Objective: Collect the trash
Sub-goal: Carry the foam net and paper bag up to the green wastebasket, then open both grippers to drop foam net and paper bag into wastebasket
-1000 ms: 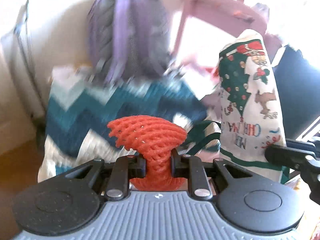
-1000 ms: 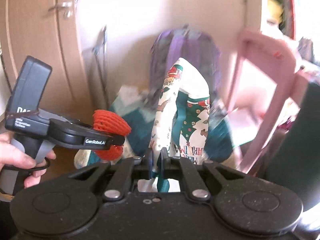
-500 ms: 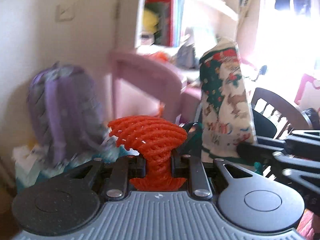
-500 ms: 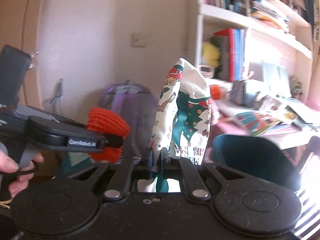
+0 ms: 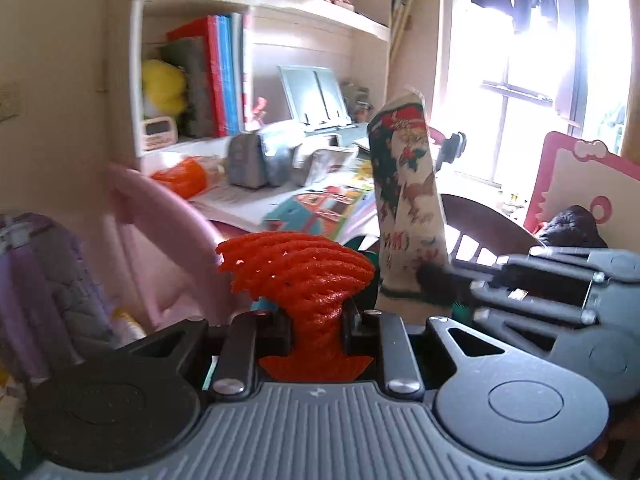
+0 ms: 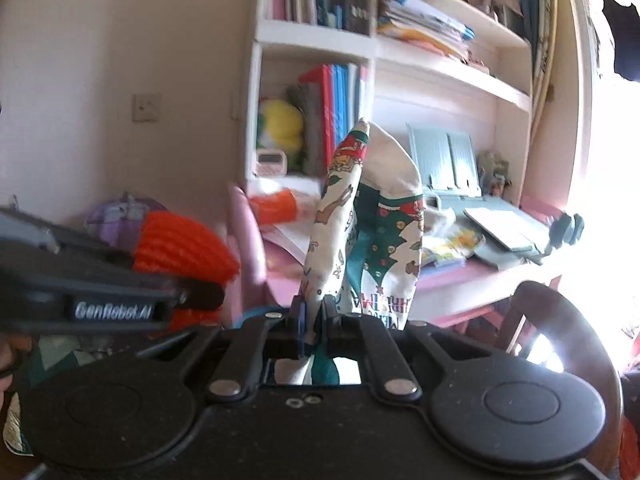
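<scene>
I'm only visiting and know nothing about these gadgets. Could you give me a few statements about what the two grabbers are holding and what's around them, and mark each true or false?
1. The left gripper pinches a red-orange foam mesh sleeve. True.
2. The right gripper is empty. False: it is clamped on a Christmas-print cloth bag, white and green.
3. The cloth bag stands up above the jaws that hold it. True.
4. The yellow plush toy lies on the floor. False: it sits in a compartment of the white shelf unit, beside upright red and blue books.
5. The pink desk is bare. False: papers and a grey book stand rest on it.
</scene>
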The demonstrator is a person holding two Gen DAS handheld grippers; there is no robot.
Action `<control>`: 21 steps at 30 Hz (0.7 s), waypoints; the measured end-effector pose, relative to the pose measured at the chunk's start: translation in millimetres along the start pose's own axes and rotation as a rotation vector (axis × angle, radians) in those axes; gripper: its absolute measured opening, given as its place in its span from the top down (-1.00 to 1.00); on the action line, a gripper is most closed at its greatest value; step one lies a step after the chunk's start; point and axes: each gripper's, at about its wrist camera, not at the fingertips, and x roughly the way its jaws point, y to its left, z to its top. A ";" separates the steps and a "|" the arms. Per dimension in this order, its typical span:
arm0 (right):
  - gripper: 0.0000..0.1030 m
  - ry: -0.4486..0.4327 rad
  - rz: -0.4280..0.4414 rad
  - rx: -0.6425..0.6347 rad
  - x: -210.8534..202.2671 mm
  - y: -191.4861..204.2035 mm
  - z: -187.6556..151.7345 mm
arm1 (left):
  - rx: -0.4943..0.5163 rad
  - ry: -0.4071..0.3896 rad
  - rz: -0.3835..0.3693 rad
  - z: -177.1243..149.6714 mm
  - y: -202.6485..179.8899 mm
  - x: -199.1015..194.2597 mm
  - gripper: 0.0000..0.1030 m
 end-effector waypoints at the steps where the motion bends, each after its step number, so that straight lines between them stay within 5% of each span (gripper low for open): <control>1: 0.88 0.014 -0.006 0.001 2.0 -6.5 -5.8 | 0.004 0.012 -0.004 1.9 -3.9 10.2 0.60; 13: 0.88 0.258 0.042 0.005 60.6 -32.3 -48.5 | 0.025 0.228 -0.028 -19.5 -26.8 116.1 0.59; 21: 0.81 0.383 0.061 0.025 82.5 -35.9 -54.2 | 0.047 0.359 -0.018 -31.7 -26.7 150.8 0.58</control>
